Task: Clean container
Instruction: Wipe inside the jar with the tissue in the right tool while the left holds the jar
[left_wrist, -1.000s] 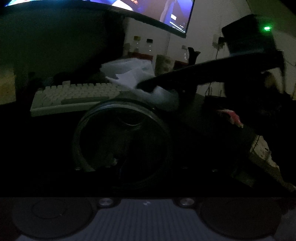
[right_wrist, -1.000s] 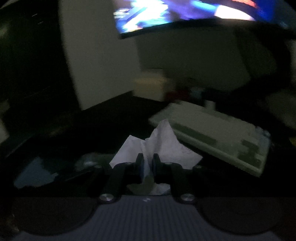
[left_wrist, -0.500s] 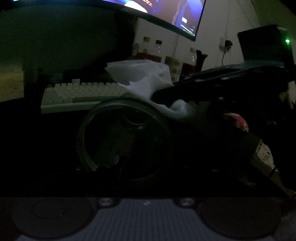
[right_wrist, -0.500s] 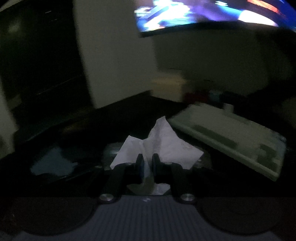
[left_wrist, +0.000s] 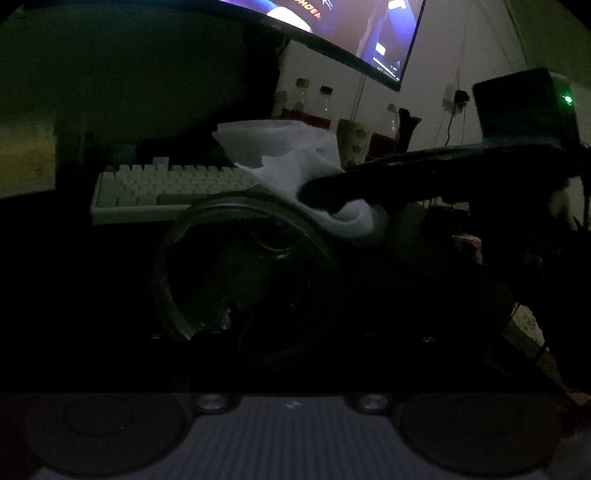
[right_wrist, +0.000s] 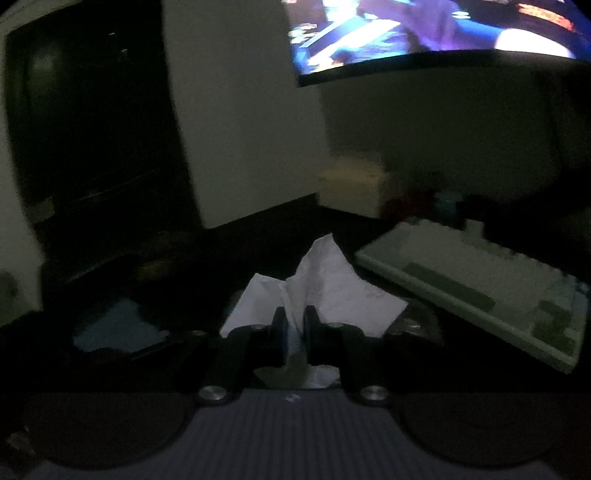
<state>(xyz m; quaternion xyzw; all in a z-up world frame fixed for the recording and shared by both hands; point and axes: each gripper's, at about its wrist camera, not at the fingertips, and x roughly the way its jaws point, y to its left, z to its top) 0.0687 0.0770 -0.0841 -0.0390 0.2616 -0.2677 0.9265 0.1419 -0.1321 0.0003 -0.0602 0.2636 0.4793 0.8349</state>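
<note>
Dim desk, lit only by monitor (left_wrist: 354, 33) and pale keyboard (left_wrist: 166, 188) beyond. Right gripper (right_wrist: 293, 325) clenched on tissue (right_wrist: 325, 280), hovering at rim of container (left_wrist: 243, 273). Left gripper's grip lost in dark: cannot tell. Wiping stage; next, tissue pressed inside, swept round.

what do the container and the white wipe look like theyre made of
Container: probably clear glass or hard plastic; you see through its wall and the rim glints. The dim light leaves it open.
White wipe: thin paper tissue, matte, creased and crumpled where the right gripper pinches it.

White tissue (right_wrist: 325, 291) — cream kbd (left_wrist: 166, 186)
</note>
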